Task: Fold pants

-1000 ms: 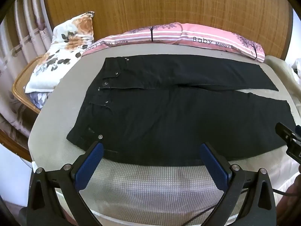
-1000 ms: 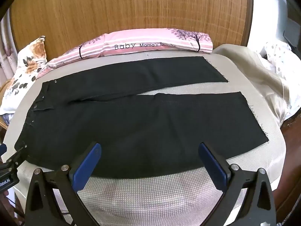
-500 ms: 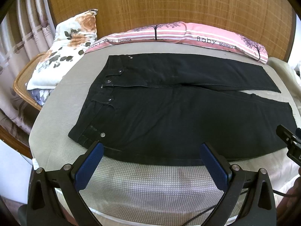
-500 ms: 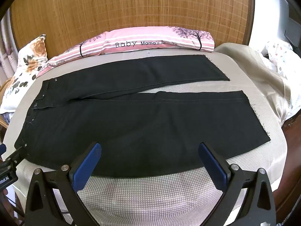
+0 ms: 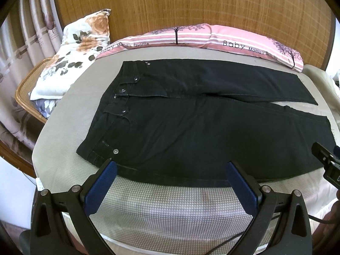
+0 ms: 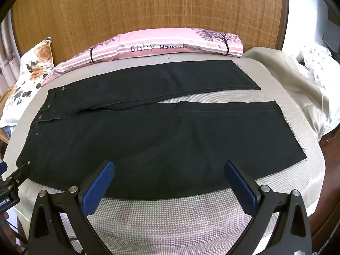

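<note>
Black pants (image 5: 201, 127) are being displayed flat on the mattress (image 5: 170, 208), waistband left, legs right. Left gripper (image 5: 170, 182) and right gripper (image 6: 167, 182) are being held spread, empty, at the near hem.

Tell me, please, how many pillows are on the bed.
2: a pink striped pillow along the headboard behind the pants, and a floral pillow at the far left corner. Others may lie outside the views.

Black matt denim pants (image 5: 191, 131) with small shiny metal rivets (image 5: 115, 151). Underneath, bed cover (image 6: 170, 218) of woven houndstooth cloth, slightly rough. Far behind, headboard (image 6: 148, 6) of fine bamboo weave. Matt black plastic gripper (image 6: 167, 180), textured blue pads (image 6: 96, 191).
</note>
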`<state>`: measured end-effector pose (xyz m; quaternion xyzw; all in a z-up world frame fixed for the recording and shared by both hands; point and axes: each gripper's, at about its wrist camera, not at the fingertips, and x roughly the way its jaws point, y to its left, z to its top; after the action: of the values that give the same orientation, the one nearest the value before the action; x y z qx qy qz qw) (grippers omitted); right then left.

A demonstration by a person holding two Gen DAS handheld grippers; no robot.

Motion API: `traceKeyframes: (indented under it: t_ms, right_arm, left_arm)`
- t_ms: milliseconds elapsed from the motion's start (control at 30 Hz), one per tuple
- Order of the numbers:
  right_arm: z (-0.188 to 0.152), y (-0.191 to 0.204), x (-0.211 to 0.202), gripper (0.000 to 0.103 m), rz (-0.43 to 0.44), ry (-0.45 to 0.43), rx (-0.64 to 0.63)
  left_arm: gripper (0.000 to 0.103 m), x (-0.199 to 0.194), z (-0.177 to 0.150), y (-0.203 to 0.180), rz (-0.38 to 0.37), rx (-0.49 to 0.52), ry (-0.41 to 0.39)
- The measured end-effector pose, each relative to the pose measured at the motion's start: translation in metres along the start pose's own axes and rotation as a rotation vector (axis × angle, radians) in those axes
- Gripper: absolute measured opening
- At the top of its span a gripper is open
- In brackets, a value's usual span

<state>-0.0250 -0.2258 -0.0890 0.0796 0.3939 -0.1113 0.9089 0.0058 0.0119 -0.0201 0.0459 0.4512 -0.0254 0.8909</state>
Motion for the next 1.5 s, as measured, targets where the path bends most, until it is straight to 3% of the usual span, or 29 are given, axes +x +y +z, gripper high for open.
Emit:
traceKeyframes:
  t_ms: [1500]
  right_arm:
    - [0.001, 0.001, 0.008, 0.101, 0.005, 0.009, -0.014]
  left_arm:
    - [0.102, 0.017, 0.003, -0.003, 0.001, 0.006, 0.043]
